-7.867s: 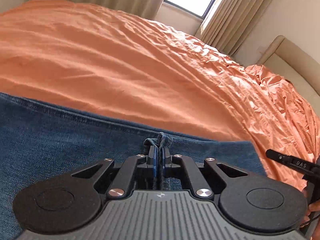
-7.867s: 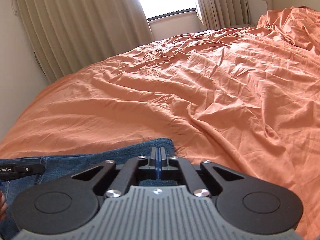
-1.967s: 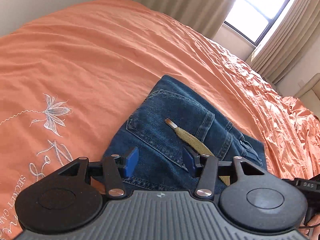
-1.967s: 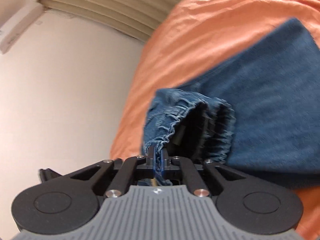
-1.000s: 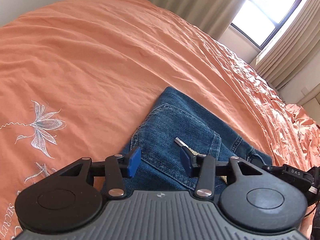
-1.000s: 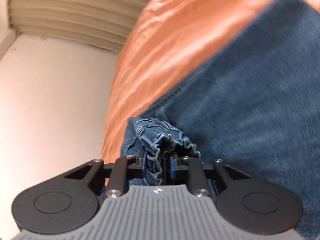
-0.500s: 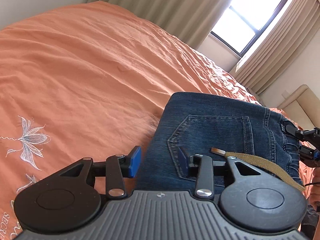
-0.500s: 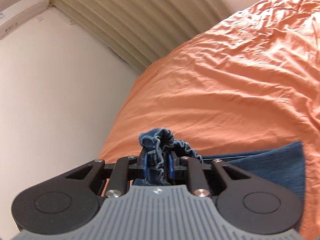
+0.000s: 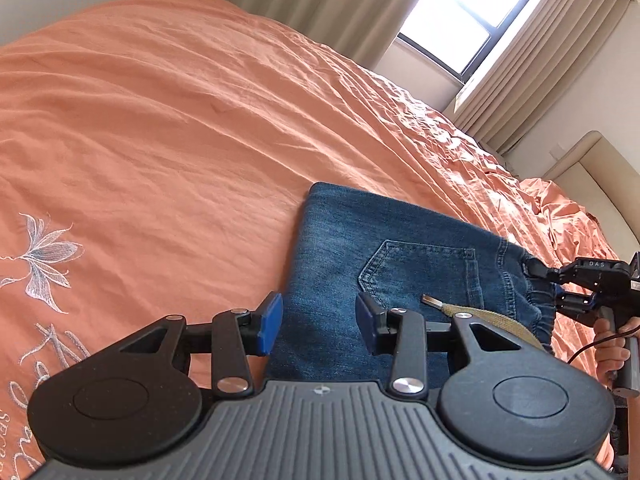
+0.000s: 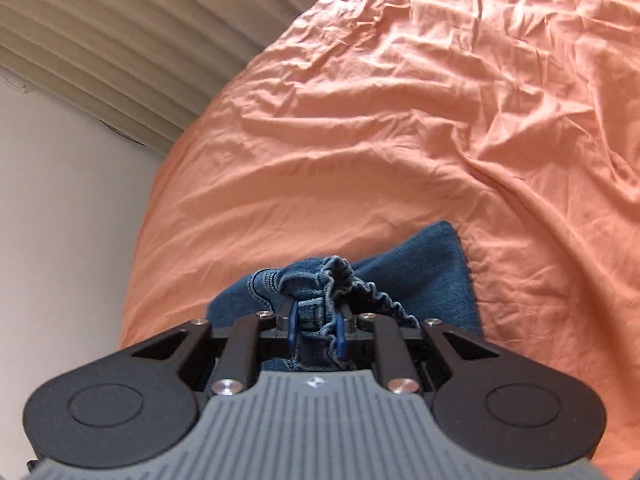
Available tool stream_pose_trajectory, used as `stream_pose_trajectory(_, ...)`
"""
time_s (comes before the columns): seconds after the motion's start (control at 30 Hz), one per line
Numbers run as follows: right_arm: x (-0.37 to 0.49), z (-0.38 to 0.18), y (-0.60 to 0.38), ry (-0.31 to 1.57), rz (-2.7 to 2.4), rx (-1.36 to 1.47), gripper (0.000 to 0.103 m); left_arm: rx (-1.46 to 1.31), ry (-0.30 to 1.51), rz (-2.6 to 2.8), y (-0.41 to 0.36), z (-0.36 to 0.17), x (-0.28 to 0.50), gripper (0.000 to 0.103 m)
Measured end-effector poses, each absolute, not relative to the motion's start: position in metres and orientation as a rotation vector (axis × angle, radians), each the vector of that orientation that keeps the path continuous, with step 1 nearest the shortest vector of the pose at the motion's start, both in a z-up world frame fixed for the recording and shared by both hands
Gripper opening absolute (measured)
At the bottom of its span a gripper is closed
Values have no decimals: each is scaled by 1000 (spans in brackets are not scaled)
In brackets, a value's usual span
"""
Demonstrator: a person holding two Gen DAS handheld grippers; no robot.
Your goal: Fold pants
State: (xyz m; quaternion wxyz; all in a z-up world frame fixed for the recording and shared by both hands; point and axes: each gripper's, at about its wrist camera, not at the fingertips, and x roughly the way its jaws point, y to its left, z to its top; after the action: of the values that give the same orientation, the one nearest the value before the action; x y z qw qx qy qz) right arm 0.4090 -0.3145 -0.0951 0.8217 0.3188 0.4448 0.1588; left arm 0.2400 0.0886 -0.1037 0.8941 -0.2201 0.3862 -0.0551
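Observation:
Folded blue jeans point(image 9: 400, 248) lie on the orange bedcover point(image 9: 180, 128), back pocket up, with a tan drawstring point(image 9: 472, 314) across them. My left gripper point(image 9: 318, 326) hovers open just over the jeans' near left edge, its blue pads apart and touching nothing. At the right, my right gripper point(image 9: 540, 284) holds the gathered elastic waistband. In the right wrist view the right gripper point(image 10: 317, 328) is shut on that bunched waistband point(image 10: 324, 280), its jaws still closing a little, and the jeans point(image 10: 432, 276) trail away beneath it.
A person's hand point(image 9: 608, 344) holds the right gripper's handle. White embroidery point(image 9: 44, 256) marks the bedcover at the left. Curtains point(image 9: 320, 4) and a window point(image 9: 452, 24) stand beyond the bed, a padded headboard point(image 9: 592, 168) at the right, and a wall point(image 10: 60, 240) beside the bed's edge.
The right gripper has risen and swung with the waistband. The jeans have turned and now lie flatter, stretched toward the right. The left jaws have narrowed slightly.

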Motion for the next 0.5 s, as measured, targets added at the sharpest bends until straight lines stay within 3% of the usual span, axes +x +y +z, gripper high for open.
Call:
stream_pose_trajectory(0.13, 418, -126, -320, 1028, 179, 597, 13, -471, 803, -120, 89, -106, 240, 45)
stream_pose_trajectory(0.2, 417, -142, -324, 1035, 178, 637, 17, -467, 805, -135, 86, -106, 238, 45)
stream_pose_trajectory(0.23, 413, -143, -327, 1026, 168, 634, 24, -462, 809, -142, 84, -106, 237, 45)
stream_pose_trajectory(0.27, 408, -139, -328, 1008, 158, 621, 34, -456, 814, -150, 83, -107, 236, 45)
stream_pose_trajectory(0.5, 319, -93, -334, 824, 193, 563, 36, -321, 849, -221, 66, -102, 223, 46)
